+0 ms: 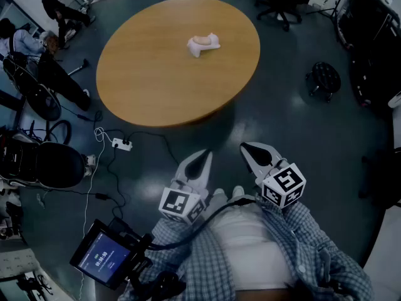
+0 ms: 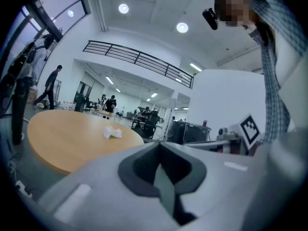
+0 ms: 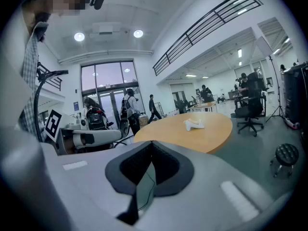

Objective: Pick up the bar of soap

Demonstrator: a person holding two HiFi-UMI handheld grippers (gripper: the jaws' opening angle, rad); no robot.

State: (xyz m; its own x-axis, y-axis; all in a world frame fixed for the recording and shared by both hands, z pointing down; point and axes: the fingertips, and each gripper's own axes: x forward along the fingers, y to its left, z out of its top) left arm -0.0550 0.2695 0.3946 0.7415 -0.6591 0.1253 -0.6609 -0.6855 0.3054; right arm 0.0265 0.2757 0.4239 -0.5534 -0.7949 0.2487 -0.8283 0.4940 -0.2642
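Wooden round bench (image 1: 156, 74) carries the bar of soap (image 1: 202, 40), resting in a white dish (image 1: 211, 45) at twelve o'clock, well apart from both tongs. Both the left tongs (image 1: 202, 158) and right tongs (image 1: 250, 149) are closed and empty. Arriving unopened, they would likely shove the dish, and the slippery soap may squirt free.

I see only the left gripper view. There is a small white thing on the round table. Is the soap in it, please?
Observer: Yes. In the head view a pale peach bar of soap lies on top of the white dish.
Operator: Thank you. Are the right tongs free to take it?
Observer: The right tongs are shut, with nothing between them.
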